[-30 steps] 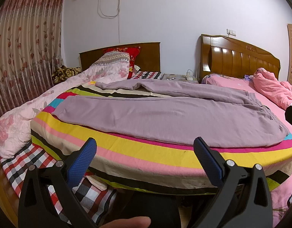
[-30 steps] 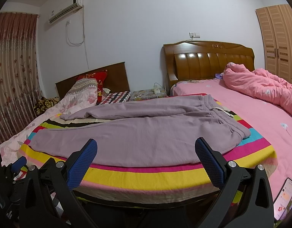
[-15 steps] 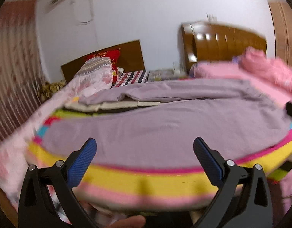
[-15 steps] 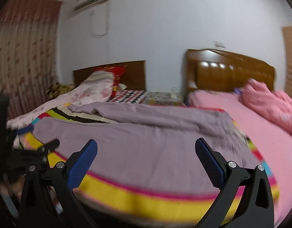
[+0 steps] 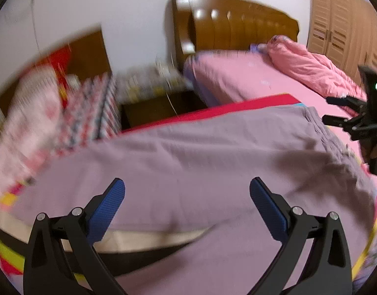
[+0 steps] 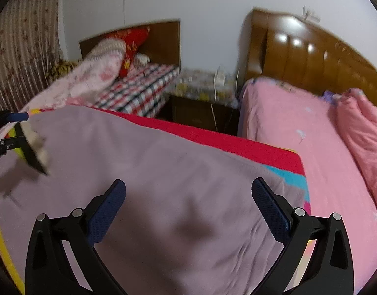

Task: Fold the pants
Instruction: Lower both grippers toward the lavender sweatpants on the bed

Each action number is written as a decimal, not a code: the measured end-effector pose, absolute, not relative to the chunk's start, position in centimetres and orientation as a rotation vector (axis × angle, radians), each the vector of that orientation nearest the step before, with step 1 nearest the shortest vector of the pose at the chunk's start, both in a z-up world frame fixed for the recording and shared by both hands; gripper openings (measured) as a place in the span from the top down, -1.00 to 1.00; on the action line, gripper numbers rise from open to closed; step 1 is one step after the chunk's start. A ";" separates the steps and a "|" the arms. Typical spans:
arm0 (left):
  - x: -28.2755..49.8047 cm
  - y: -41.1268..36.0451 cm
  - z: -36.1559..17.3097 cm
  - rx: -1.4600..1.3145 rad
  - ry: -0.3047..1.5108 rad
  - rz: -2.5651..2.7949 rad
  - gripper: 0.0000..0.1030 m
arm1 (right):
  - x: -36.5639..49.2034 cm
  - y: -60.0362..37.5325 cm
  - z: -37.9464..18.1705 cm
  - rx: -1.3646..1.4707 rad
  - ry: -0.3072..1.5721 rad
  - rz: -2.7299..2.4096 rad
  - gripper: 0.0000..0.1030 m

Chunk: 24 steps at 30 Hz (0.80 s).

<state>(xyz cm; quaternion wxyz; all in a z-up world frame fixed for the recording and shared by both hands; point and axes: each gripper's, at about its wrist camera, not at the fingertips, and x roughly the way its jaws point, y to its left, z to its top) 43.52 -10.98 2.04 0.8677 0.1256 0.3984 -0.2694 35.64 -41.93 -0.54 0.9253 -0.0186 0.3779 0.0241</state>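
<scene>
Mauve pants (image 5: pixel 200 152) lie spread flat across a striped blanket (image 6: pixel 240 145) on a bed. Taking the pants as the landmark: the left gripper (image 5: pixel 187 196) hangs just above their middle, its two blue-padded fingers (image 5: pixel 107 209) spread wide apart with nothing between them. Below it, a gap between the two legs shows cream and black blanket stripes. The right gripper (image 6: pixel 188 198) hangs over the pants' waist end, its fingers likewise spread wide and empty, casting a soft shadow on the cloth. Whether either gripper touches the cloth cannot be told.

In the left camera's view the right gripper appears at the pants' right edge, beside the gathered waistband (image 5: pixel 333 145). In the right camera's view the left gripper appears at the pants' far left edge.

Beyond the pants, to the right, lies a pink bed (image 6: pixel 299 132) with a rumpled pink quilt (image 5: pixel 311 66) and a wooden headboard (image 6: pixel 308 59). Beyond them to the left is a checked sheet (image 6: pixel 139 91) with pillows. Both views are somewhat blurred.
</scene>
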 end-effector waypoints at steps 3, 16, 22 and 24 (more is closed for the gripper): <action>48.7 -11.1 0.5 0.184 0.880 -0.582 -0.97 | 40.5 -44.0 -2.2 -0.092 0.843 0.093 -0.92; 57.1 -16.7 -5.6 0.188 0.993 -0.742 -0.97 | 51.2 -47.6 -9.1 -0.105 1.102 0.385 -0.50; 56.5 -18.5 -5.7 0.228 0.983 -0.762 -0.96 | 48.7 -46.2 -7.4 -0.170 1.028 0.434 0.69; 56.1 -18.1 -5.2 0.195 0.979 -0.769 -0.96 | 46.2 -45.4 -5.6 -0.250 0.946 0.393 0.69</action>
